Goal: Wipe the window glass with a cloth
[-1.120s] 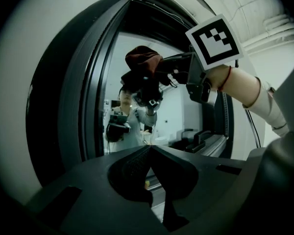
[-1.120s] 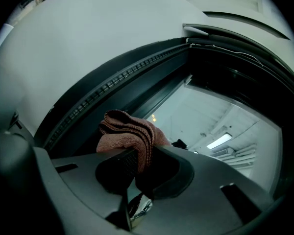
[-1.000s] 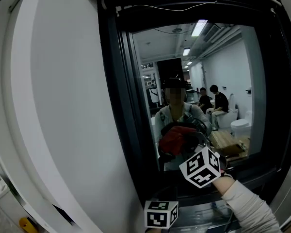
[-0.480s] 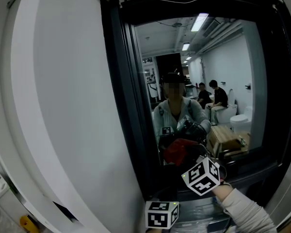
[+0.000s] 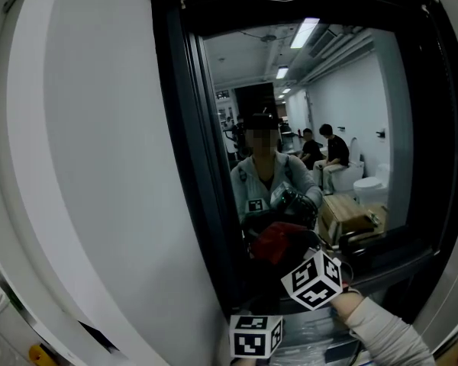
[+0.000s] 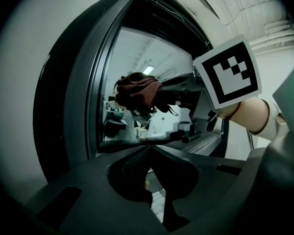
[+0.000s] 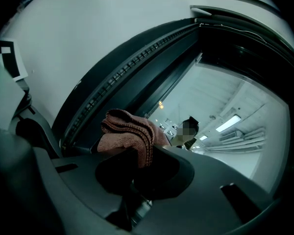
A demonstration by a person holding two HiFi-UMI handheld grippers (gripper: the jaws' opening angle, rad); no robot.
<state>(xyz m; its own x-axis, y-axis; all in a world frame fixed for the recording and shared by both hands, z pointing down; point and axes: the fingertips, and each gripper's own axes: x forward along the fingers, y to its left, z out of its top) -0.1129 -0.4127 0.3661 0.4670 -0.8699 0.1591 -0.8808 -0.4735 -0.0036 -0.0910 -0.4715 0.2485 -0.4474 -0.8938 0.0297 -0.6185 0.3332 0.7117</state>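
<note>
A dark-framed window glass fills the head view and mirrors the room behind me. My right gripper, with its marker cube, is shut on a bunched red cloth that rests against the lower part of the glass. In the right gripper view the cloth bulges out over that gripper's jaws, close to the frame's left edge. My left gripper hangs low, below the right one, and in its own view its jaws stand closed with nothing between them; the cloth shows above.
A thick black window frame borders the glass on the left, with a white wall beyond it. A dark sill runs along the bottom. A sleeve reaches in from the lower right.
My right gripper and the cloth have slid down the glass from a second ago. The left gripper has stayed low in the same spot.
</note>
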